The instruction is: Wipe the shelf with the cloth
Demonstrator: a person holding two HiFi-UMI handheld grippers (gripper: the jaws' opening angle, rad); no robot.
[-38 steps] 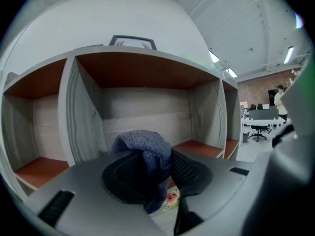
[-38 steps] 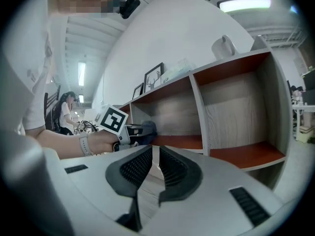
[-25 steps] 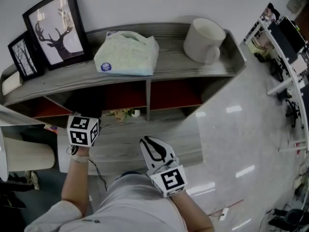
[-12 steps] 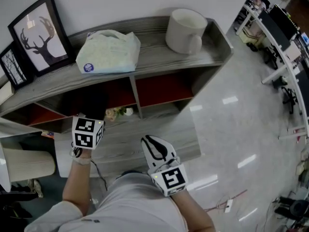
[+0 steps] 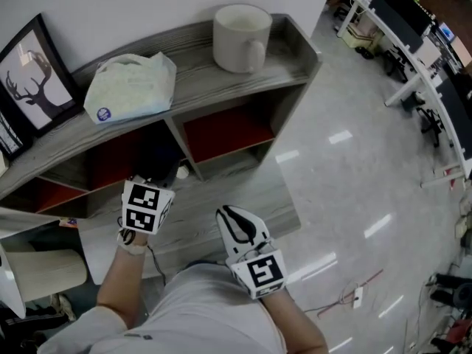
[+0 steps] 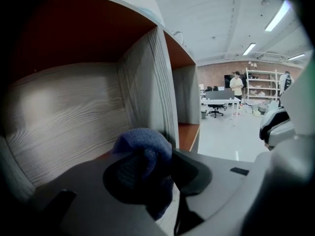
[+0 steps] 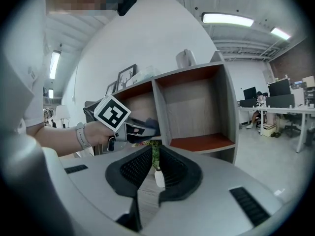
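Note:
A grey wooden shelf (image 5: 199,54) with red-backed compartments stands against the wall. My left gripper (image 5: 156,177) reaches into the lower left compartment, close to the upright divider (image 6: 147,82). It is shut on a dark blue cloth (image 6: 141,146), which bulges out above the jaws (image 6: 147,161). In the right gripper view the cloth (image 7: 150,127) shows at the tip of the left gripper, beside the divider. My right gripper (image 5: 233,218) hangs back in front of the shelf, near my body, shut and holding nothing (image 7: 153,173).
On the shelf top stand a white mug (image 5: 240,26), a pale wrapped packet (image 5: 131,88) and a framed deer picture (image 5: 33,76). A small white vase with a plant (image 7: 158,177) sits on the low board. Office desks (image 5: 413,43) lie to the right, a lamp shade (image 5: 40,271) at lower left.
My left gripper has slid right inside the compartment with the cloth, closer to the divider. The head view has swung right, so the shelf sits further left. The right gripper stayed put.

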